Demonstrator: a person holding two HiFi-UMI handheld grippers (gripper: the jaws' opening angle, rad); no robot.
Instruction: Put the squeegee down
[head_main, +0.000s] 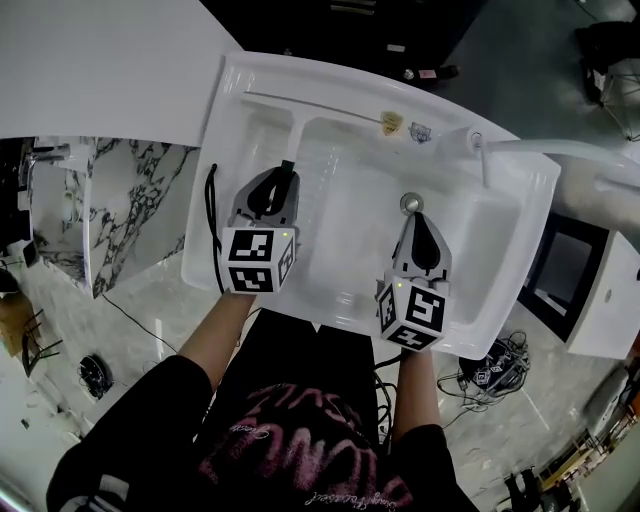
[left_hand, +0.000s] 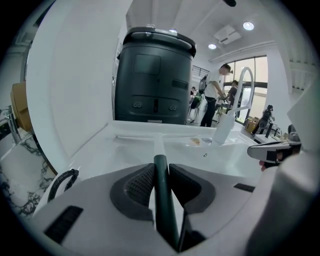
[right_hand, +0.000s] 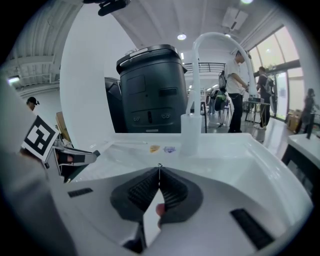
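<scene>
The squeegee (head_main: 298, 128) has a white blade and stem and a dark green handle (left_hand: 162, 195). Its blade (left_hand: 148, 135) runs along the back ledge of the white sink (head_main: 520, 215), and the stem points toward me. My left gripper (head_main: 284, 176) is shut on the green handle, over the left part of the basin. Over the right part of the basin, near the drain (head_main: 410, 203), my right gripper (head_main: 416, 216) is shut with nothing between its pads (right_hand: 150, 185). In the right gripper view the left gripper (right_hand: 65, 159) shows at the left.
A curved white faucet (head_main: 480, 152) stands at the sink's back right, also seen as the faucet (right_hand: 200, 70). Two small stickers (head_main: 402, 126) lie on the back ledge. A black bin (left_hand: 153, 75) stands behind the sink. A black cable (head_main: 212, 215) hangs at the sink's left rim.
</scene>
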